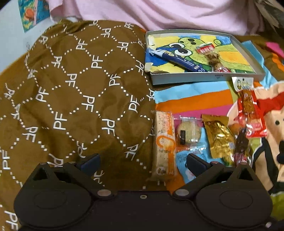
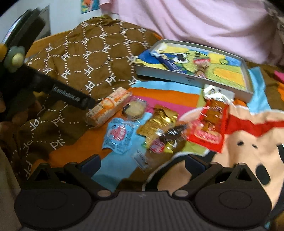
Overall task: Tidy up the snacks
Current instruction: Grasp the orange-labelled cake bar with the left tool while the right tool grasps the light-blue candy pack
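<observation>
Across a bed spread with a brown quilt point(image 1: 79, 85) printed with "PF" and a striped cartoon blanket point(image 1: 191, 99), wrapped snacks lie in a loose row. From the left wrist view, a long orange-and-white bar point(image 1: 164, 144) sits at the edge of the quilt, a clear pack with a round cookie point(image 1: 189, 132) lies just beside it, and a gold foil packet point(image 1: 220, 138) comes next. A dark snack in a clear wrapper point(image 1: 240, 144) overlaps the gold packet's right side, and a red hanging pack of brown sticks point(image 1: 248, 108) lies beyond it, near the tray. A light blue packet point(image 2: 118, 136) rests on the blanket just below the cookie pack. Farther back, a shallow grey tray point(image 1: 186, 80) lined with a cartoon frog picture holds a blue stick packet point(image 1: 179, 60) and a small red-labelled snack point(image 1: 211, 56), the two lying apart. The left claw point(image 1: 142, 162) hangs low over the quilt's edge and the near end of the bar, its fingers spread wide with nothing between them. The right claw point(image 2: 142, 162) is likewise wide open and empty, poised over the blanket near the blue packet; its view is blurred. A pink cloth point(image 1: 159, 12) drapes behind the tray.
</observation>
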Available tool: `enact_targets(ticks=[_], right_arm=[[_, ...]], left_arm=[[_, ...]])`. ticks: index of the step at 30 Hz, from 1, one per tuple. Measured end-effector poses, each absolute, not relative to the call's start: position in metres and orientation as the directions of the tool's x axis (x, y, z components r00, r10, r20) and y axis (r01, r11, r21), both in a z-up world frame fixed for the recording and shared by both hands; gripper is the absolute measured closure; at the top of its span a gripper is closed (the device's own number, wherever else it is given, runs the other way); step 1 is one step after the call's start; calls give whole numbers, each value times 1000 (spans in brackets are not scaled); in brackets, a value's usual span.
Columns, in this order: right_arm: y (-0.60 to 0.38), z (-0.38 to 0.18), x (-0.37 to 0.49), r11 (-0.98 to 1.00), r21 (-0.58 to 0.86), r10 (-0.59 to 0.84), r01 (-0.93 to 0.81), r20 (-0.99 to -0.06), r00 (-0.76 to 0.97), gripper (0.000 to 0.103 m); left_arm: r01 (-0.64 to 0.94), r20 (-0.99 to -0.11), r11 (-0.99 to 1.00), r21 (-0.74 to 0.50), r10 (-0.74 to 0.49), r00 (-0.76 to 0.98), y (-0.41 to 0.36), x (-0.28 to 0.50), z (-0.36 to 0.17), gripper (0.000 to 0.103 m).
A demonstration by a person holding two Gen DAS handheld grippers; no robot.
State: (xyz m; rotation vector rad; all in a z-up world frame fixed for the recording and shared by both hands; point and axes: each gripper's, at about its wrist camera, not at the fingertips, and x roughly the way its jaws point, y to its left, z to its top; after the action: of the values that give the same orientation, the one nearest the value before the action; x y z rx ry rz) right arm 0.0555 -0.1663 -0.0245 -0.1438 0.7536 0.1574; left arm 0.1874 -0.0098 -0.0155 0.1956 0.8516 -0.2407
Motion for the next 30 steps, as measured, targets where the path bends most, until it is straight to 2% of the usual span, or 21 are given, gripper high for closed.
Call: enact_targets(ticks=[5,10,17,22,30], right_arm=[[-151,-31,76,960,-46,170,-277,-690,703,0],[-139,-44,98,945,6,240,-326,-688,684,3],[-140,-58,118,955,75,255,-288,-704,663,13],[-136,-67,128,961,71,236,-268,-717,656,17],[-125,-77,132,963,23,199,-269,-734,649,22]], left_arm=[[290,-762,957,24,-170,625,-12,207,-19,1],[327,-764,944,35,-185,617,-20,225,-28,1],[383,-766,919,88,-184,616,-31,233,-40,1],[405,-761,908,104,-189,621,-35,235,-44,1],[435,-798,900,34,-237,554,-34,239,-52,24]])
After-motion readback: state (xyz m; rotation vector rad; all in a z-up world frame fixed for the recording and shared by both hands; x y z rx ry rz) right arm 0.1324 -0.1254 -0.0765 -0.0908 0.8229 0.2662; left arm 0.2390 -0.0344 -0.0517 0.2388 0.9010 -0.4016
